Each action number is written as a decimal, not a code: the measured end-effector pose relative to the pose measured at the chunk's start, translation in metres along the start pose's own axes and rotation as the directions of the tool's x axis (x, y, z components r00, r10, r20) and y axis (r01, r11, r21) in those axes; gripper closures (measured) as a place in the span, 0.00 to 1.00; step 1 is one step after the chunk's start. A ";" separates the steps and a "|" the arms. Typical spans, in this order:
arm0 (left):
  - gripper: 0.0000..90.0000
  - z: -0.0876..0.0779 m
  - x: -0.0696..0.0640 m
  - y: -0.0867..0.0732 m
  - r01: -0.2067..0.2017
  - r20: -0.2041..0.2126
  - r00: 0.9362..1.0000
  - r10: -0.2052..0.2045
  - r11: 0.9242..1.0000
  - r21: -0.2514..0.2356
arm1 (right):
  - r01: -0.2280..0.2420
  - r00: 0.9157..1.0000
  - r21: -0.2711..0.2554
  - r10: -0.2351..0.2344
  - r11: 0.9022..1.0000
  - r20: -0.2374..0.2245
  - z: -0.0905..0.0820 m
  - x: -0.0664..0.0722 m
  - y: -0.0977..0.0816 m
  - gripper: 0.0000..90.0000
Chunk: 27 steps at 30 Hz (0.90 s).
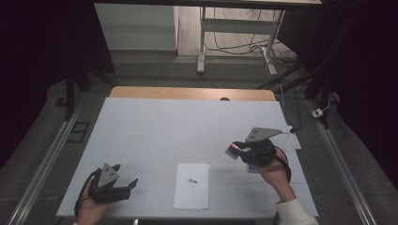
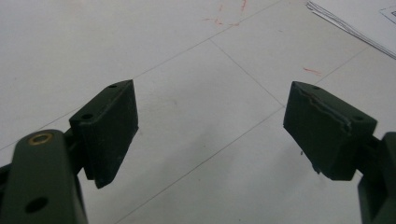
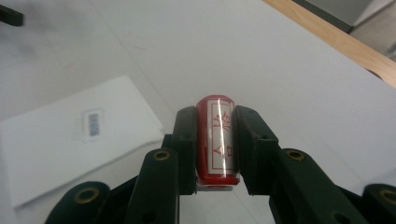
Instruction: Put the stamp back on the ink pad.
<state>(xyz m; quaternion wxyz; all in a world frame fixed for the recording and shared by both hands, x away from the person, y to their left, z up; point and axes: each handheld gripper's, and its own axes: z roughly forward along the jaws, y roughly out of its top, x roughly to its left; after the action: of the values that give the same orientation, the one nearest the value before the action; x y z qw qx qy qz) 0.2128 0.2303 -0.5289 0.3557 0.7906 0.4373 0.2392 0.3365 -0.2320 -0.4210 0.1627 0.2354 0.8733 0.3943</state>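
A white-covered table (image 1: 155,122) is taking up most of the room in front of the person, with a strip of bare wood showing along its far edge. Near the front edge, about in the middle, a sheet of white paper (image 1: 191,185) is lying flat with a small printed label on it.

At the near left, the left gripper (image 1: 123,185) is resting low over the table, its jaws standing wide apart with nothing between them.

Over on the right, the right gripper (image 1: 233,151) is hanging above the table, off to the right of the paper and a little farther back. Its jaws are clamped on a small red stamp (image 3: 217,140), a short cylinder with a white label bearing red characters.

So the pick-up looks done: the stamp is off the table and firmly held. What seems left is carrying it over the paper and pressing it down, since I cannot make out any stamped mark on the sheet.

In the right gripper view, the stamp's long axis is running along the jaws, one end sticking out past the tips. From the high view, that end is pointing leftward, roughly level, towards the middle of the table.
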 end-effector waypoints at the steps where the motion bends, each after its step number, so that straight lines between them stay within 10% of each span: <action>1: 0.20 0.000 0.000 0.000 0.000 0.000 1.000 0.000 1.000 0.000 | -0.008 1.000 0.004 0.008 1.000 0.011 -0.002 -0.004 -0.003 0.78; 27: 0.20 0.003 -0.001 0.000 -0.004 0.006 1.000 0.004 1.000 0.006 | -0.159 0.971 0.198 0.116 0.967 0.210 -0.027 -0.054 -0.075 0.78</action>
<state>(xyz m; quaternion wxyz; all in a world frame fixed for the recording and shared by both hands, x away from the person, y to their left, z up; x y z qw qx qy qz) 0.2144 0.2280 -0.5308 0.3540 0.7933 0.4354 0.2362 0.3476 -0.3206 -0.4561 0.1944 0.3497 0.8715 0.2836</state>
